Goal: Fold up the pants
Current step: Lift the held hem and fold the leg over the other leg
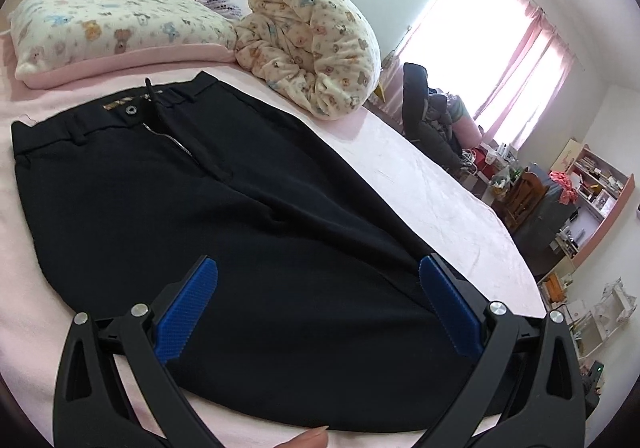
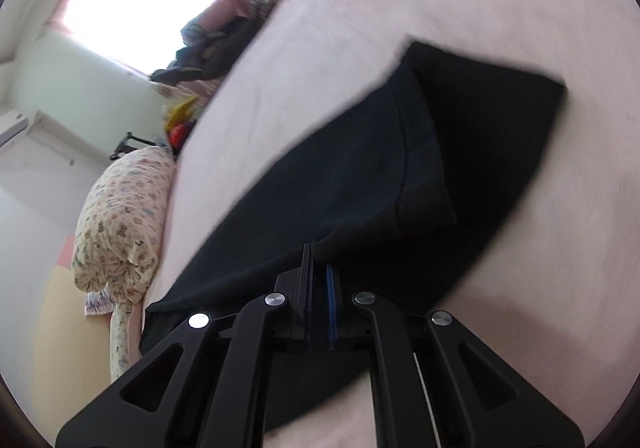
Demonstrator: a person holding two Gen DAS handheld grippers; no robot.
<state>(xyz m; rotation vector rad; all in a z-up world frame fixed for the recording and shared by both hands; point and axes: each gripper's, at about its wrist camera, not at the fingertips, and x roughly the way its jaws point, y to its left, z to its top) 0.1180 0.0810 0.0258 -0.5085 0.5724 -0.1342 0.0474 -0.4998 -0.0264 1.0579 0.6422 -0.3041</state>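
The left gripper (image 1: 318,280) hovers low over the dark pants (image 1: 192,207), its blue-padded fingers (image 1: 188,308) spread wide with nothing between them, pointing up the garment toward the waistband (image 1: 132,107), which lies near the head end of the bed (image 1: 420,199). A fingertip of the holder's hand (image 1: 310,438) pokes in at the bottom edge of that view. The right gripper (image 2: 318,276) is tilted hard, so the room leans sideways in its view, and its jaws are pressed nearly together on a fold of the pants' (image 2: 340,167) fabric, lifting a hemmed leg end (image 2: 424,167) that drapes over the layer beneath. The pants lie spread along the pink bed surface, waistband toward a printed pillow (image 1: 108,31) and a rolled bear-print quilt (image 1: 312,43) at the head end. The right wrist view is motion-blurred, so the fabric's far edges and the room behind smear. How much cloth sits inside the jaws is hidden by the fingers themselves. The lower legs are cut off by the left gripper's body in the left wrist view.
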